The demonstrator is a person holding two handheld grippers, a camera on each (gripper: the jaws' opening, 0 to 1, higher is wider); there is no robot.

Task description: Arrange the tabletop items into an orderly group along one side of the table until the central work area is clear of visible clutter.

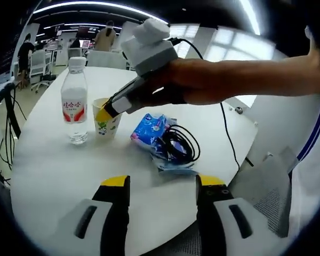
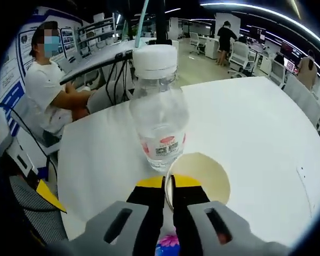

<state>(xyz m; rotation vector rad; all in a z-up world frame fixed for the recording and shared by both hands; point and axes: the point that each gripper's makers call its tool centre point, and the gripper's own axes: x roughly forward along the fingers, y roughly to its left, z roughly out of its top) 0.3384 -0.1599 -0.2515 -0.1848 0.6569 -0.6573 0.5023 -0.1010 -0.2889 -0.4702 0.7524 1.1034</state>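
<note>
Your right tool (image 2: 168,184) is clenched on the near rim of the paper cup (image 2: 198,178), one jaw inside the rim and one outside. In the left gripper view the same tool (image 1: 103,114) reaches in from the right and meets the cup (image 1: 106,120) at its lip. The cup stands upright on the white counter (image 2: 266,122), just beside the water bottle (image 1: 74,101). The bottle is on the far side of the cup from your right tool, close enough that I cannot tell whether they touch.

Your left tool (image 1: 162,184) is released, jaws well apart, holding nothing and hanging back near the counter's edge.

Take the bottle as your landmark. The blue packet (image 1: 149,130) lies on the cup's other side from it, with a coil of black cable (image 1: 178,144) lying on the packet (both nearer your left tool than the bottle is).

The coming move turns on this: the cup's axis is vertical and your grip is on one side of the rim only. My judgement is that any drag toward the bottle could tip the cup or knock the bottle, so lift clear before shifting it.
</note>
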